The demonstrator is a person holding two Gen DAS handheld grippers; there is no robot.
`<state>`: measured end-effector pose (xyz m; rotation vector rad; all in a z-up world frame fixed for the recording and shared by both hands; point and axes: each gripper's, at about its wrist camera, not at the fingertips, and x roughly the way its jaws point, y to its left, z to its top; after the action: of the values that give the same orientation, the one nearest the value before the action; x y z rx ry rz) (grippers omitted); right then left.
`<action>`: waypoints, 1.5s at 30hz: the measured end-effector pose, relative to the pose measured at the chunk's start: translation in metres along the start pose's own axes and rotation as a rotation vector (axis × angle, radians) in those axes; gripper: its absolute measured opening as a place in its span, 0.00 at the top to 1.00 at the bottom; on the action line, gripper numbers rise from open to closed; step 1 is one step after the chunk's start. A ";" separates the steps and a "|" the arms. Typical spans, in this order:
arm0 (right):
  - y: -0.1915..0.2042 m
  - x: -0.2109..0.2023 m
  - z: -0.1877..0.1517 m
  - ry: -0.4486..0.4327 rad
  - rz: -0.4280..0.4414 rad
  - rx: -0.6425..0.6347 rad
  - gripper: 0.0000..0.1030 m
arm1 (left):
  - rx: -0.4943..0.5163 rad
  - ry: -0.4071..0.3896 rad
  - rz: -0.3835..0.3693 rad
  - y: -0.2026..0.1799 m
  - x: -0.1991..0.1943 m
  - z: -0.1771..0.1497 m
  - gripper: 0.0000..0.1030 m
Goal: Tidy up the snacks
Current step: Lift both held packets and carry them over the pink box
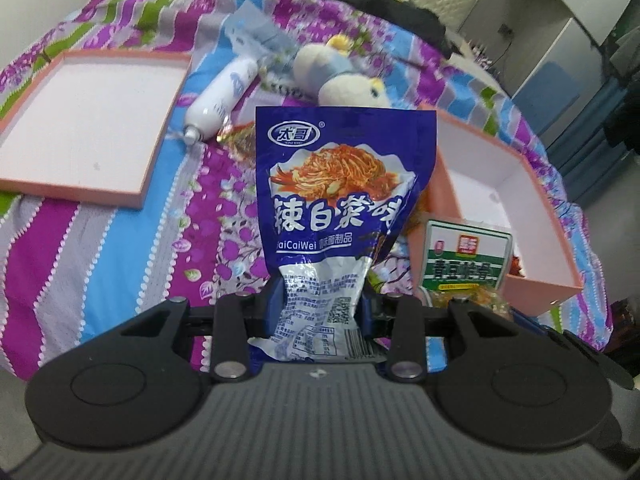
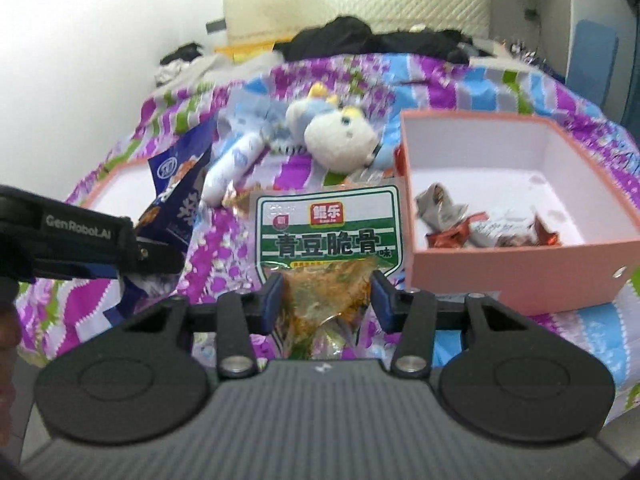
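My left gripper is shut on the lower end of a blue snack bag printed with noodles, held upright above the bed. The right gripper is shut on the clear bottom of a green-and-white snack packet, also lifted. That packet appears at the right in the left wrist view, and the blue bag with the left gripper body shows at the left in the right wrist view. A pink box to the right holds several wrapped snacks.
The pink box lid lies open side up on the left of the striped bedspread. A white tube and a plush toy lie behind the bags. Dark clothes sit near the headboard.
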<state>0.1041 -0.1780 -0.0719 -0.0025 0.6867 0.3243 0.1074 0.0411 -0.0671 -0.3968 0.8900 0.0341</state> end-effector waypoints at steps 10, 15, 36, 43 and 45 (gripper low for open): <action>-0.015 -0.045 0.017 -0.104 -0.038 0.025 0.53 | 0.015 -0.033 -0.078 -0.027 -0.037 0.001 0.59; -0.028 -0.056 0.025 -0.129 -0.070 0.047 0.53 | 0.057 -0.059 -0.119 -0.056 -0.043 0.008 0.59; -0.127 -0.041 0.060 -0.144 -0.193 0.185 0.52 | 0.209 0.013 -0.201 -0.161 0.034 0.067 0.59; -0.167 -0.009 0.074 -0.119 -0.206 0.234 0.52 | 0.248 0.057 -0.221 -0.198 0.084 0.088 0.59; -0.176 0.001 0.078 -0.109 -0.213 0.233 0.52 | 0.258 0.076 -0.228 -0.208 0.100 0.093 0.59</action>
<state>0.2050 -0.3360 -0.0307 0.1615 0.6070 0.0387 0.2807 -0.1322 -0.0239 -0.2570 0.9060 -0.3044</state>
